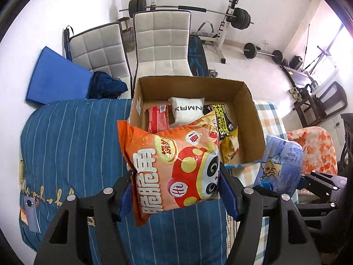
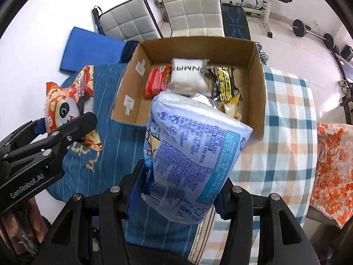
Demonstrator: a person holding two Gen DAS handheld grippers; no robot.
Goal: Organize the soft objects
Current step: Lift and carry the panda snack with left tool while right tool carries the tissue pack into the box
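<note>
My left gripper (image 1: 176,190) is shut on an orange snack bag with a panda (image 1: 172,163) and holds it just before the near wall of an open cardboard box (image 1: 253,101). My right gripper (image 2: 181,187) is shut on a pale blue snack bag (image 2: 194,154), held over the box's near edge (image 2: 258,75). The box holds a white pillow pack (image 2: 187,77), a red pack (image 2: 155,81) and a yellow-black pack (image 2: 225,81). The left gripper with the orange bag (image 2: 64,103) shows at the left of the right wrist view, and the blue bag (image 1: 280,163) at the right of the left wrist view.
The box sits on a bed with a blue striped pillow (image 1: 72,145) and a checked sheet (image 2: 286,132). An orange patterned blanket (image 2: 333,167) lies at the right. Two white padded chairs (image 1: 161,42), a blue mat (image 1: 55,77) and weight equipment (image 1: 238,17) stand behind.
</note>
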